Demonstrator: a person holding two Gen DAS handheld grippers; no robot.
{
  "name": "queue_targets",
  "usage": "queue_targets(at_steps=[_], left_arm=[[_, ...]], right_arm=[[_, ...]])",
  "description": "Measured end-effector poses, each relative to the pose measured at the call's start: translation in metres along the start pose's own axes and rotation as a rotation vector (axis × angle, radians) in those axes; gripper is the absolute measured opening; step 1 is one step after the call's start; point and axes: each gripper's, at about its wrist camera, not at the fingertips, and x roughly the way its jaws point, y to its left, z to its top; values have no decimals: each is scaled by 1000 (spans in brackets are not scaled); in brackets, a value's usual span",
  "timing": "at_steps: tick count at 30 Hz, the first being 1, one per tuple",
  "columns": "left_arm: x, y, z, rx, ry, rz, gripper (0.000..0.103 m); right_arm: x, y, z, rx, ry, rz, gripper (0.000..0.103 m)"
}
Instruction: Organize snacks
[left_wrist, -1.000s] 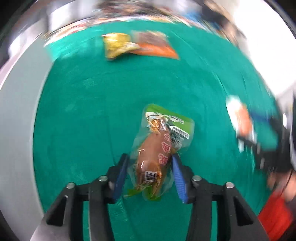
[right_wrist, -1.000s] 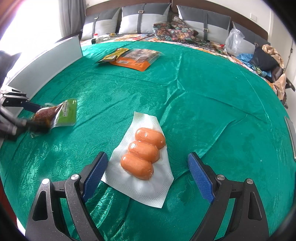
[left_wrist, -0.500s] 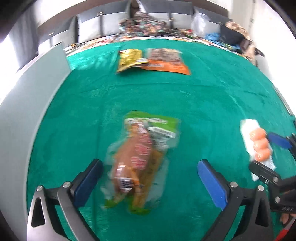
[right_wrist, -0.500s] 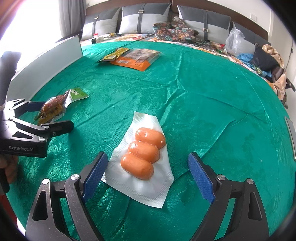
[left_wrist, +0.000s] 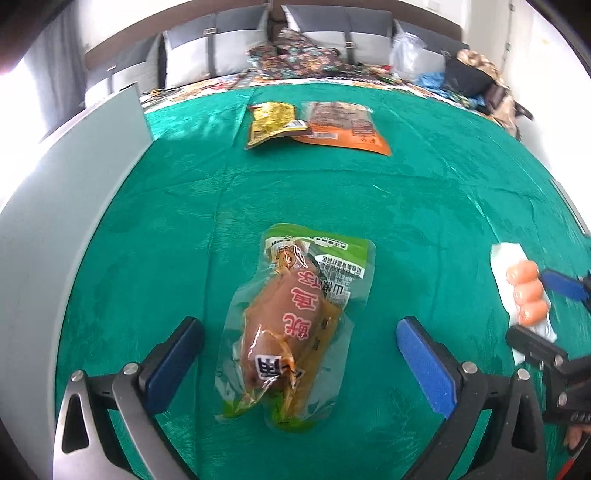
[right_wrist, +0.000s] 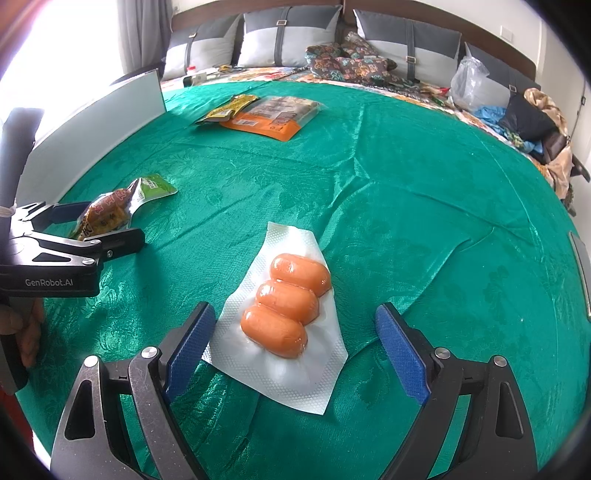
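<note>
A clear packet with a green top and a brown meat piece (left_wrist: 295, 317) lies flat on the green cloth. My left gripper (left_wrist: 297, 332) stands wide open around it, with both pads clear of its sides. The right wrist view shows the same packet (right_wrist: 110, 210) between the left gripper's (right_wrist: 107, 225) spread fingers. A white vacuum pack of three orange sausages (right_wrist: 284, 306) lies on the cloth. My right gripper (right_wrist: 295, 314) is open on either side of it without touching. That pack (left_wrist: 524, 291) also shows at the right edge of the left wrist view.
A yellow packet (left_wrist: 271, 122) and an orange packet (left_wrist: 343, 125) lie together at the far side of the green cloth (left_wrist: 406, 206). A grey upright board (left_wrist: 66, 206) borders the left side. Pillows and clutter sit beyond the table.
My left gripper has let go of the green-topped packet and opened wide, and the packet now lies on the cloth. The right gripper and the sausage pack have not moved.
</note>
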Motion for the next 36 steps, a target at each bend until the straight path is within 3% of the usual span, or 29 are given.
queue_targets(at_steps=[4, 16, 22, 25, 26, 28, 29, 30, 31, 36], left_arm=[[-2, 10, -4, 42, -1, -38, 103], [0, 11, -5, 31, 1, -26, 103], [10, 8, 18, 72, 183, -43, 103], [15, 6, 25, 88, 230, -47, 103], [14, 6, 24, 87, 225, -50, 99], [5, 4, 21, 105, 172, -61, 74], [-1, 2, 20, 118, 146, -68, 51], [-4, 1, 20, 120, 141, -53, 44], [-8, 3, 19, 113, 130, -55, 42], [-24, 23, 10, -9, 103, -163, 32]], right_arm=[[1, 1, 0, 0, 1, 0, 91], [1, 1, 1, -5, 9, 16, 93], [4, -11, 20, -27, 223, 92, 92], [13, -21, 32, 29, 315, 78, 92], [15, -22, 35, 54, 325, 81, 92], [18, -21, 39, 86, 318, 75, 89], [19, -18, 40, 87, 316, 43, 80], [18, -15, 40, 77, 307, 9, 74], [16, -11, 41, 73, 298, 6, 51], [7, -7, 41, 100, 320, 49, 49]])
